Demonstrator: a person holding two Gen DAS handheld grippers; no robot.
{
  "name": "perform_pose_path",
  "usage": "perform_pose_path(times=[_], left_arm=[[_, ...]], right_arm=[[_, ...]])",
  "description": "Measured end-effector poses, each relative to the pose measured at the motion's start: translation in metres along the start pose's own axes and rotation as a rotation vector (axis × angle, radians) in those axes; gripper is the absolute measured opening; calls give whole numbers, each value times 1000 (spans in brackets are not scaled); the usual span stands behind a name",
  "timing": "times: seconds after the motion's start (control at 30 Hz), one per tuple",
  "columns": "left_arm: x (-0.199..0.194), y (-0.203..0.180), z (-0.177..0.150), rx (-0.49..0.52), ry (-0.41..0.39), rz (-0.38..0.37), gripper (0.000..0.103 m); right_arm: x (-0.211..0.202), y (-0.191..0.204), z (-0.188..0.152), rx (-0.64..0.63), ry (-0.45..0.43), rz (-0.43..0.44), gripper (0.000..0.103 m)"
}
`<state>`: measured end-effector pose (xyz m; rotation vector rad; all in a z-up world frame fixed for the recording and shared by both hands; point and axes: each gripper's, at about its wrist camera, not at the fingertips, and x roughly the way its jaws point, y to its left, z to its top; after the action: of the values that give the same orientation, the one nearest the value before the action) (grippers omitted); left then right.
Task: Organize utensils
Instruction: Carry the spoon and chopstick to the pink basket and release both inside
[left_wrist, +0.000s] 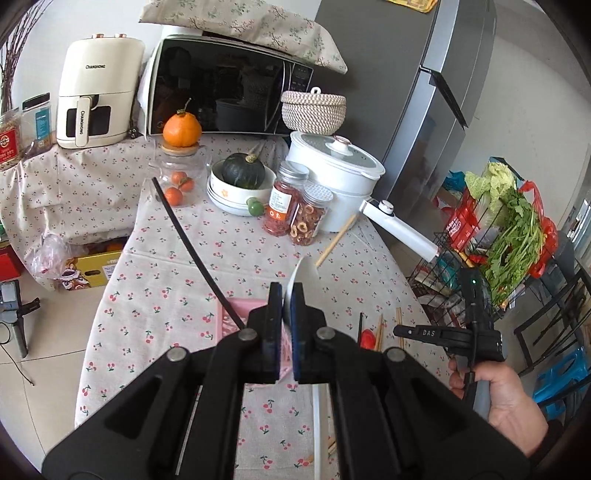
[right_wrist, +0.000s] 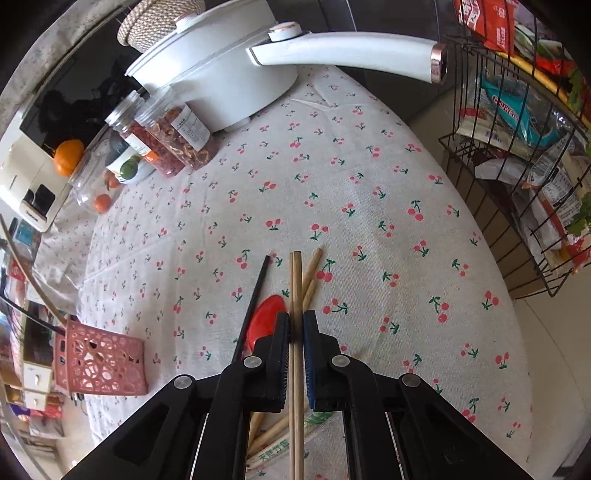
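Utensils are split across two sites on your table, which carries a pale cloth printed with red cherries. Your right tongs are clamped on a pair of wooden chopsticks that lies straight between the pads; just beside them rest more wooden chopsticks, a black chopstick and a red spoon, all flat on the cloth. Your left tongs are pressed together on a white spoon, raised above the table, with the pink perforated basket directly below them; a long black chopstick leans out of that basket. At the far side of the table stand a white electric pot with a long handle, two jars of dried fruit, a bowl holding a dark green squash and a glass jar with an orange on its lid. Behind these you have a microwave, an air fryer and a woven basket. A grey refrigerator stands to the right, and a black wire rack of greens and packets stands beside the table edge. The floor is pale tile.
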<state>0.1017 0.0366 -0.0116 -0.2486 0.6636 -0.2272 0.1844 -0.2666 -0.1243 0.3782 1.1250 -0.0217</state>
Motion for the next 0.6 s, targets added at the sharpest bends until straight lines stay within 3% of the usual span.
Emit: perform_pose_path(times=[0.33,0.6], left_arm=[[0,12,15,-28,-319,125,5],[27,8,16,18,-411,224,5]], right_arm=[[-83,35,-17,-108,-206,114,5],[-126,53,-28,-181,-350,165,5]])
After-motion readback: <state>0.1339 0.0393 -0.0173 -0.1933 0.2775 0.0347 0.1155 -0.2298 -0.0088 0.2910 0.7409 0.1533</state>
